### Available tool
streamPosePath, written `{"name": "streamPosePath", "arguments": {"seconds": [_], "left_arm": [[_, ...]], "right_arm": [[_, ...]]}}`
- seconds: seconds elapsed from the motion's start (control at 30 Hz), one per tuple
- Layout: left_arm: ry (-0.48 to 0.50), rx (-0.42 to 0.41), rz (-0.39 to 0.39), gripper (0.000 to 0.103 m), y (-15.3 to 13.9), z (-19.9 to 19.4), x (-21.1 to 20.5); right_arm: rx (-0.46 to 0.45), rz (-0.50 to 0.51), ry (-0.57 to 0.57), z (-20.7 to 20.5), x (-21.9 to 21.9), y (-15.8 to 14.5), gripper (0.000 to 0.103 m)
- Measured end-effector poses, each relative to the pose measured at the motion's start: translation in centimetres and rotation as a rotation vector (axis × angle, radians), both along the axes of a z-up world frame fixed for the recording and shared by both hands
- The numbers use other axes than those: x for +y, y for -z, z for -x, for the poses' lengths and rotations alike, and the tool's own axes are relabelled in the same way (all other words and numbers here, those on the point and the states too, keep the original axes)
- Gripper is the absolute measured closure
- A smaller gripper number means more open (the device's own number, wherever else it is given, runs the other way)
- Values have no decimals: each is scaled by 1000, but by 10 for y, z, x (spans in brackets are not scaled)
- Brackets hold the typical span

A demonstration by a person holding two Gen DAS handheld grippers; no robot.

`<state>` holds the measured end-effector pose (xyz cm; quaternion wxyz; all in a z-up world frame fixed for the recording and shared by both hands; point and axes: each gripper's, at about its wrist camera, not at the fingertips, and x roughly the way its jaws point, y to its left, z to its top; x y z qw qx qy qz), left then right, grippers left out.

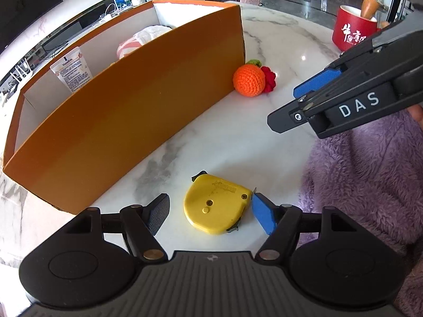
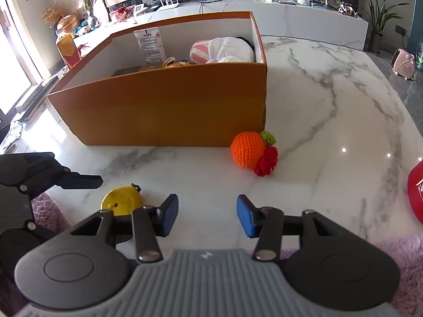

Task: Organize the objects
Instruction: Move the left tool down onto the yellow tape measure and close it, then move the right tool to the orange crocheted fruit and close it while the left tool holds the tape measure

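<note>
The white marble desk (image 2: 330, 111) carries everything here. On it stands the orange box (image 2: 164, 111), open at the top with white inner walls; inside it a white tube (image 2: 150, 45) leans upright against the far wall, and a pink-and-white bundle of cloth (image 2: 222, 50) lies toward the box's right end, with some small yellowish items beside it that are too hidden to name. A purple fleece sleeve (image 1: 370, 174) fills the right side of the left wrist view, below the other tool. A red cup (image 1: 353, 27) with white characters sits at the far right of the desk, a wooden handle standing in it.

The right hand-held gripper (image 2: 206, 215) is held low over bare desk, pointing toward the box, its blue-padded fingers spread apart with nothing between them. The left hand-held gripper (image 1: 210, 212) is tilted down at the near edge of the desk, its fingers also apart, straddling the yellow tape measure (image 1: 215, 206); the blue pad on one side seems to touch the tape measure's tip end, while the black pad on the other side stands clear of it. The tape measure lies flat on the desk, in front of the box.

A crocheted orange (image 2: 247, 149) with a green leaf and a red crocheted piece attached rests on the desk just beside the box's near right corner.
</note>
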<state>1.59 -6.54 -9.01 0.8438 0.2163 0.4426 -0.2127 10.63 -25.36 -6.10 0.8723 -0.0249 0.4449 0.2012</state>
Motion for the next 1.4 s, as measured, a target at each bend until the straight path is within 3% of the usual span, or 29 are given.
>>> {"name": "streamPosePath", "arguments": {"seconds": [0.27,0.43,0.63,0.77,1.03,1.4], "left_arm": [[1,39,-1,22,4,-9,0],[-15,61,42,34,6,-16,2],[-50,82,80,36,6,-21,7],[-99,81,112,36,3,-27,10],[-176,54,150,36,-17,-44,13],[-172,58,155,37,-22,-53,4]], "right_arm": [[9,6,-7,-2,2,2,51],[14,11,-12,-4,5,4,51],[17,0,-1,-7,3,4,51],[-8,-1,32,-11,0,-2,51],[-108,104,60,-39,4,-14,47],[2,72,90,-78,0,6,48]]}}
